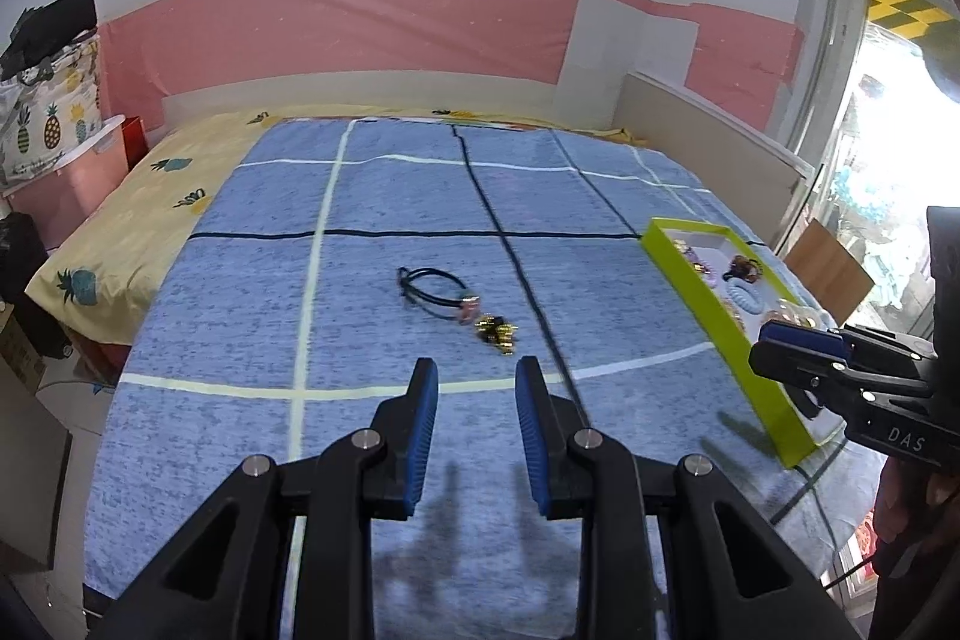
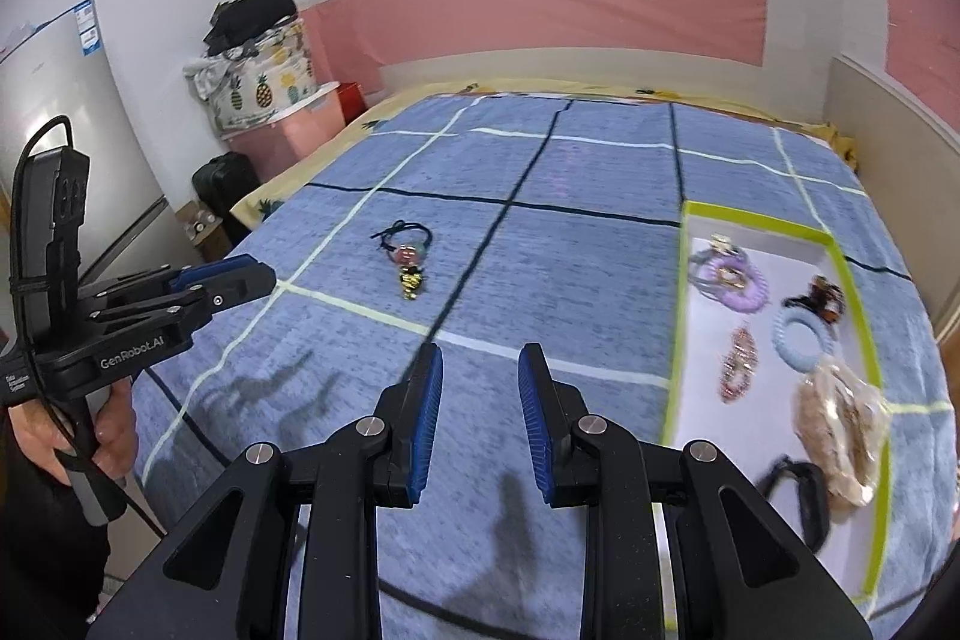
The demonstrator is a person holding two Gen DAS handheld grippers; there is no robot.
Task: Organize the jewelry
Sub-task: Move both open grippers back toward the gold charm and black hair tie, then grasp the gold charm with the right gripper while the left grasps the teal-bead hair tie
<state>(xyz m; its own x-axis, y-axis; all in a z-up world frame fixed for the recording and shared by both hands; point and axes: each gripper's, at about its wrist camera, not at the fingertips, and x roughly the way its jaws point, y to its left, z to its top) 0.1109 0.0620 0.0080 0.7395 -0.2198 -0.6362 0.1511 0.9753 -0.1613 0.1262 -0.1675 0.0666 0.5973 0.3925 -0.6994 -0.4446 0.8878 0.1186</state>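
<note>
A black cord bracelet (image 1: 433, 293) with a pink bead and a gold-and-black trinket (image 1: 497, 331) lie on the blue checked bedspread, ahead of my open, empty left gripper (image 1: 477, 377). They also show in the right wrist view, the bracelet (image 2: 403, 239) and the trinket (image 2: 411, 284), far left of my open, empty right gripper (image 2: 480, 363). A green-rimmed tray (image 2: 677, 340) at the right holds a purple coil tie (image 2: 733, 287), a blue ring (image 2: 803, 335), a beaded piece (image 2: 739, 363), a beige scrunchie (image 2: 840, 430) and a black band (image 2: 804, 490). The tray (image 1: 708, 316) sits under the right gripper (image 1: 780, 340) in the left wrist view.
The bed (image 1: 336, 316) fills both views, with a yellow pineapple sheet (image 1: 120, 244) at its left edge. A pink storage bin (image 2: 282, 136) with a bag on top and a fridge (image 2: 72, 148) stand to the left. A low headboard wall (image 2: 900, 130) runs along the right.
</note>
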